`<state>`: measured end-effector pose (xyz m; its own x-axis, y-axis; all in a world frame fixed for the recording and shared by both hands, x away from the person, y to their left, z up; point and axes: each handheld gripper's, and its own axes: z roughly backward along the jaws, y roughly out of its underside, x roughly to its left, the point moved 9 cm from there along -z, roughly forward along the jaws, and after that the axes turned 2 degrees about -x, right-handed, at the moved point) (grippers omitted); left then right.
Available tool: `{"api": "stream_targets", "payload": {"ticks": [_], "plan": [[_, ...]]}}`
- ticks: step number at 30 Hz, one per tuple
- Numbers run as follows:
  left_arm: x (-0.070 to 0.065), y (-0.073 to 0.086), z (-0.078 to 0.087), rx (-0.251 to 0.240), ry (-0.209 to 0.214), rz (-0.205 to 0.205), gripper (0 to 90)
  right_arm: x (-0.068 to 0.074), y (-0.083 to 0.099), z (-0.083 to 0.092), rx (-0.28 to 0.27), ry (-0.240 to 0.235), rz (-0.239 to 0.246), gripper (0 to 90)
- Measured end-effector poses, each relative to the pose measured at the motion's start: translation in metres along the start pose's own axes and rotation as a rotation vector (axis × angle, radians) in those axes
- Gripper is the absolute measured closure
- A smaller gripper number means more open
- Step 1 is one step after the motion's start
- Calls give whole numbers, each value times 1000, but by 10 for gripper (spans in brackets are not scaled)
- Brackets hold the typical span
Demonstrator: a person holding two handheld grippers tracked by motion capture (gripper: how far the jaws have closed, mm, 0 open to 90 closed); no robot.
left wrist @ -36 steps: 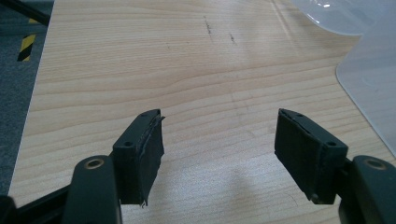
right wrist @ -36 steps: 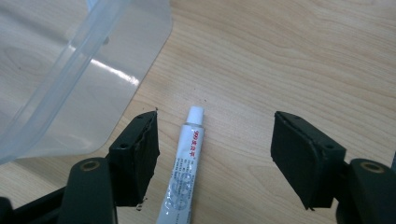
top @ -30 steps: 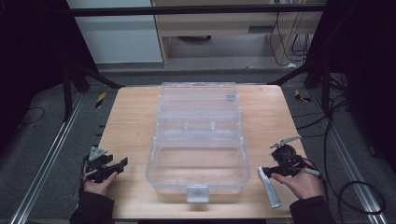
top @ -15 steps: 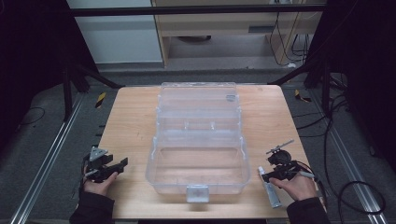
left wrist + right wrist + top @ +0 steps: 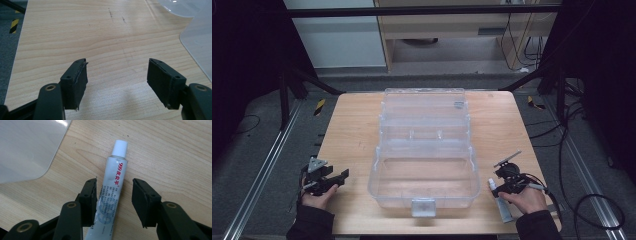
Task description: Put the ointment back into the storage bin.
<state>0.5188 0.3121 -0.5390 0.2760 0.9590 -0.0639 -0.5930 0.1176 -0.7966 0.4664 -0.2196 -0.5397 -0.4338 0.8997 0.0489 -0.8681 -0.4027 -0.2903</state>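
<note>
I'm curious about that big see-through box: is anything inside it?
The clear plastic box stands open on the table. Its front tub looks empty, the wood showing through. The stepped trays behind appear empty too, though glare blurs them. The white tube lies outside.

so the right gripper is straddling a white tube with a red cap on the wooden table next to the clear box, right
Not quite: the cap is white, not red; the red is only the print on the tube. The right gripper view shows it lying on the wooden table between the jaws of the right gripper, beside the clear box.
</note>
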Motion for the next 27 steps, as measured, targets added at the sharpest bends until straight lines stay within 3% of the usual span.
{"api": "stream_targets", "payload": {"ticks": [7,19,27], "plan": [[0,0,-1,-1,0,1,320,1,-1,-7,26,3,24,603],[0,0,-1,0,0,0,321,3,-2,-15,62,1,23,689],[0,0,-1,2,-1,-2,320,3,-2,-16,73,-1,25,695]]}}
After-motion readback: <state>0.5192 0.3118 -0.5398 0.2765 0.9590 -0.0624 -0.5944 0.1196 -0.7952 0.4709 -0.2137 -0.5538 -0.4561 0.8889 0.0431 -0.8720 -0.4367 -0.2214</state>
